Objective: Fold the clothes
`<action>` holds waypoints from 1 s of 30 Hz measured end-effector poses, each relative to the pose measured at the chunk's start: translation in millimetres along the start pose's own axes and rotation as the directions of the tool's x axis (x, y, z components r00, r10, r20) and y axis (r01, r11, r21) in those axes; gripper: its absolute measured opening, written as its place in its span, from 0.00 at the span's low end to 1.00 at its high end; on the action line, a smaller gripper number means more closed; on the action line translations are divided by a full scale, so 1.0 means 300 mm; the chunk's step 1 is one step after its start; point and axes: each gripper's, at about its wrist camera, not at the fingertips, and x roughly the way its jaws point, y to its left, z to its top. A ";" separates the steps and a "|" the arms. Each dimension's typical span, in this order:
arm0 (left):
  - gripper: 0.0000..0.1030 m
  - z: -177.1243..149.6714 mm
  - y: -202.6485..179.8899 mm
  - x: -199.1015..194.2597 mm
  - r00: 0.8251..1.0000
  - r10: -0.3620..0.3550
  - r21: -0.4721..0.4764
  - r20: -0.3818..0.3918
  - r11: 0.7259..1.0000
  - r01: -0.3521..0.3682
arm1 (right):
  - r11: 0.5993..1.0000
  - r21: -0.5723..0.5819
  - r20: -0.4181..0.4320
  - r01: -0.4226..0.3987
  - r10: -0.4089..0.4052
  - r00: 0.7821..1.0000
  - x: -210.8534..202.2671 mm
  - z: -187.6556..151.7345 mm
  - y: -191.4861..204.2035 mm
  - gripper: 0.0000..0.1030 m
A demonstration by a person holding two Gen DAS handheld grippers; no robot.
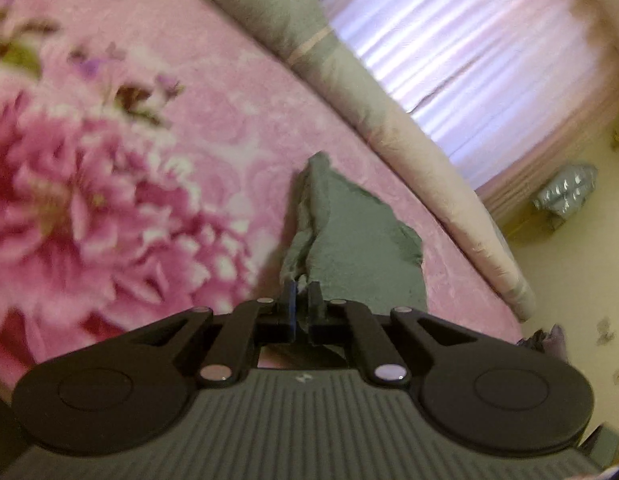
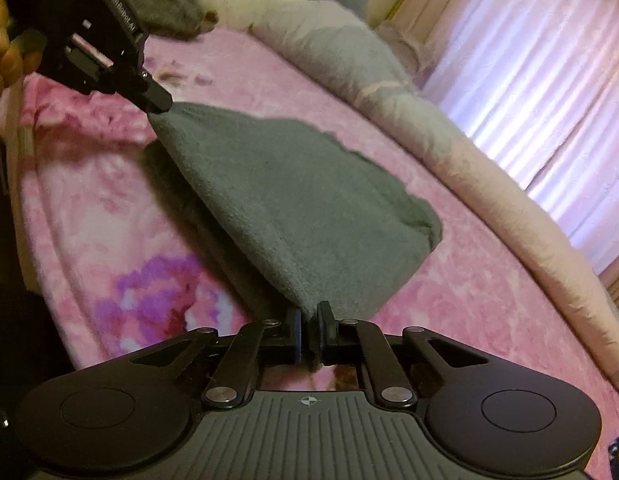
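The bed [image 2: 449, 280], under its pink flowered blanket [image 1: 157, 168], carries everything here, with a rolled grey and cream quilt [image 2: 389, 96] along its far edge and pale pleated curtains [image 2: 529, 80] glowing behind it. Another heap of grey cloth [image 2: 165, 4] sits at the far corner by the pillow end. The grey garment [image 2: 293, 200] lies out in the middle of the bed, raised along its near edge like a tent because both grippers have hold of it. The left gripper [image 2: 159, 106] has its jaws pressed together on one corner, lifted clear of the blanket; the right gripper [image 2: 308, 322] pinches the other corner low, just above the near edge of the bed. The risk I see is in the thin bites: each jaw seems to hold only a small tip of thick, fuzzy fabric, so a quick pull could drag a corner free and collapse the fold. The uneven height of the two corners could also lay the fold down crooked, and the plush blanket may cling and bunch the layer beneath.
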 end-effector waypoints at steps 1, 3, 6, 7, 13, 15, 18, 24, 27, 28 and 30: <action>0.02 -0.006 0.001 0.022 1.000 0.020 0.038 -0.012 0.999 -0.019 | 1.000 0.003 0.000 0.002 -0.002 1.000 0.000 -0.001 0.000 0.06; 0.03 -0.024 0.035 0.087 0.994 0.069 0.062 -0.079 0.996 -0.064 | 1.000 -0.008 -0.039 -0.009 0.009 0.999 0.028 -0.007 0.016 0.07; 0.07 -0.022 0.054 0.085 0.994 0.061 0.012 -0.092 0.998 -0.060 | 1.000 -0.014 -0.064 -0.015 0.014 0.998 0.029 -0.001 0.022 0.09; 0.10 -0.016 0.045 0.072 0.993 0.077 0.024 -0.091 0.997 -0.075 | 1.000 -0.004 -0.067 -0.019 0.019 0.998 0.023 0.003 0.016 0.16; 0.10 0.042 -0.041 -0.048 0.992 0.112 0.110 -0.060 0.988 -0.105 | 0.934 0.333 -0.023 -0.126 0.142 0.990 -0.072 0.007 -0.130 0.62; 0.08 0.053 -0.093 -0.060 0.995 0.088 0.179 -0.050 0.981 -0.077 | 0.892 0.430 0.011 -0.143 0.153 0.988 -0.094 0.016 -0.173 0.49; 0.06 0.041 -0.146 -0.032 0.996 0.049 0.250 -0.074 0.968 -0.029 | 0.834 0.523 0.052 -0.177 0.176 0.983 -0.074 0.041 -0.205 0.31; 0.05 0.010 -0.092 0.093 0.972 0.173 0.262 -0.160 0.957 -0.127 | 0.770 0.616 -0.050 -0.169 0.252 0.966 0.054 0.011 -0.214 0.31; 0.07 0.068 -0.081 0.052 0.977 0.147 0.239 -0.153 0.965 -0.108 | 0.716 0.668 -0.024 -0.204 0.295 0.955 0.037 -0.002 -0.288 0.32; 0.08 0.098 -0.080 0.043 0.980 0.139 0.241 -0.146 0.965 -0.101 | 0.687 0.694 -0.013 -0.213 0.307 0.952 0.037 -0.009 -0.323 0.32; 0.15 0.171 -0.086 0.058 0.985 0.120 0.250 -0.126 0.964 -0.085 | 0.630 0.743 0.013 -0.227 0.326 0.945 0.044 -0.022 -0.395 0.47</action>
